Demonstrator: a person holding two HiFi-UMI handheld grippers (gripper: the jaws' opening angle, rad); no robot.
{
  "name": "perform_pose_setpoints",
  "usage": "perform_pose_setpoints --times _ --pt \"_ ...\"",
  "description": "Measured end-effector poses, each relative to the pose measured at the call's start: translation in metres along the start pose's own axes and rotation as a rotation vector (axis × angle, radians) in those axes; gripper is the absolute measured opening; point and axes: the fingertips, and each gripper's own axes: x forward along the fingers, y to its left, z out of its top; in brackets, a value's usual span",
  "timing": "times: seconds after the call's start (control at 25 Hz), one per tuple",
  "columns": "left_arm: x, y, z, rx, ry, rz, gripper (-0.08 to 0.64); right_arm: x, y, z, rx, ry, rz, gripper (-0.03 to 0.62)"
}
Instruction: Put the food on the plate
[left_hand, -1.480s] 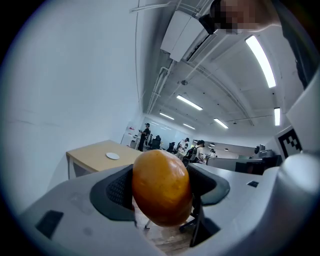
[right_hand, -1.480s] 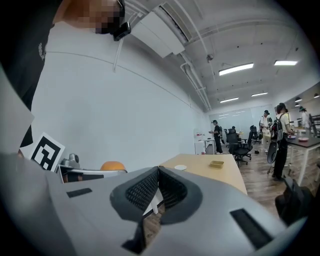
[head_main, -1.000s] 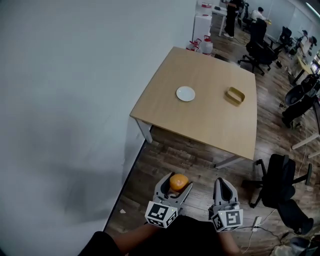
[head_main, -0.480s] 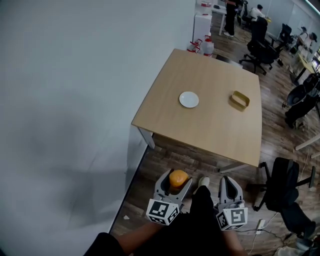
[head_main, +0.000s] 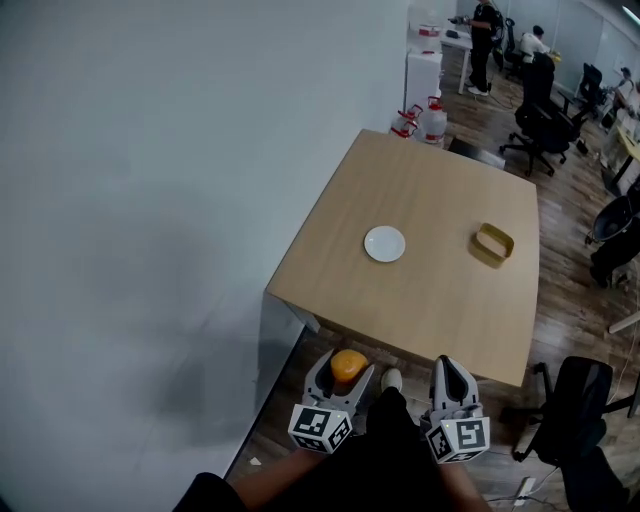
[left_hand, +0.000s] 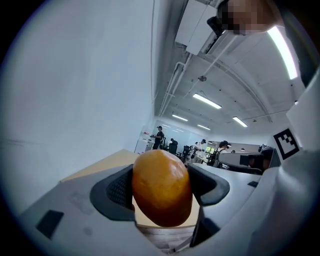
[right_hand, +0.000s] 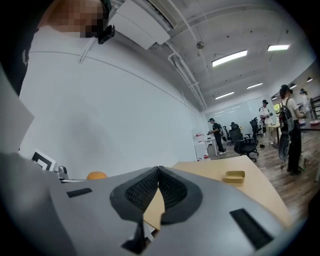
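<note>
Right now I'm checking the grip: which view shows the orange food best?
The left gripper view: the orange food fills the middle, clamped in the left tool. The head view shows it small, from above; the right gripper view shows only a sliver.

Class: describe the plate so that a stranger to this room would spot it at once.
A light wooden table stands beside the white wall. Near its middle lies the plate, which is small, round, white and flat, unlike the tan rectangular container nearby.
</note>
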Motion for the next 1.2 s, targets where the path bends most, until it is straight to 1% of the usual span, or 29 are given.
perform_pose_setpoints --times 0.08,0.16,0.24,0.32,0.44,0.52,0.64,0.72,0.88,0.96,1.08,1.12,1.2 --pt "0.027 0.005 -0.002 -0.022 0.03 0.009 0.31 0.022 -0.008 0.01 -0.02 -0.011 0.041 0.06" --pt "0.055 0.012 -0.003 -0.015 0.058 0.025 0.31 0.042 -0.018 0.024 -0.061 -0.023 0.061 0.06" --pt "0.083 0.023 -0.001 0.008 0.081 0.045 0.31 0.063 -0.033 0.033 -0.08 -0.03 0.056 0.06" --pt "0.112 0.035 0.001 0.021 0.102 0.063 0.31 0.083 -0.049 0.037 -0.076 -0.021 0.057 0.06" --pt "0.152 0.047 0.004 0.01 0.128 0.085 0.31 0.11 -0.073 0.043 -0.076 -0.001 0.066 0.06" --pt "0.18 0.052 0.004 0.017 0.136 0.096 0.31 0.127 -0.093 0.045 -0.069 0.008 0.058 0.06" --pt "0.22 0.063 0.0 0.043 0.157 0.119 0.31 0.151 -0.119 0.043 -0.05 0.029 0.055 0.06" --pt "0.243 0.07 -0.005 0.034 0.182 0.133 0.31 0.167 -0.127 0.04 -0.045 0.045 0.076 0.06" --pt "0.282 0.083 -0.016 0.051 0.235 0.14 0.31 0.193 -0.133 0.031 -0.036 0.079 0.132 0.06" --pt "0.299 0.093 -0.023 0.054 0.263 0.149 0.31 0.202 -0.134 0.025 -0.01 0.103 0.15 0.06" --pt "0.321 0.105 -0.034 0.007 0.297 0.167 0.31 0.208 -0.134 0.019 0.049 0.144 0.177 0.06" --pt "0.329 0.11 -0.038 0.002 0.306 0.173 0.31 0.21 -0.134 0.016 0.057 0.155 0.184 0.06" --pt "0.349 0.122 -0.047 0.027 0.328 0.177 0.31 0.217 -0.136 0.007 0.065 0.169 0.195 0.06"
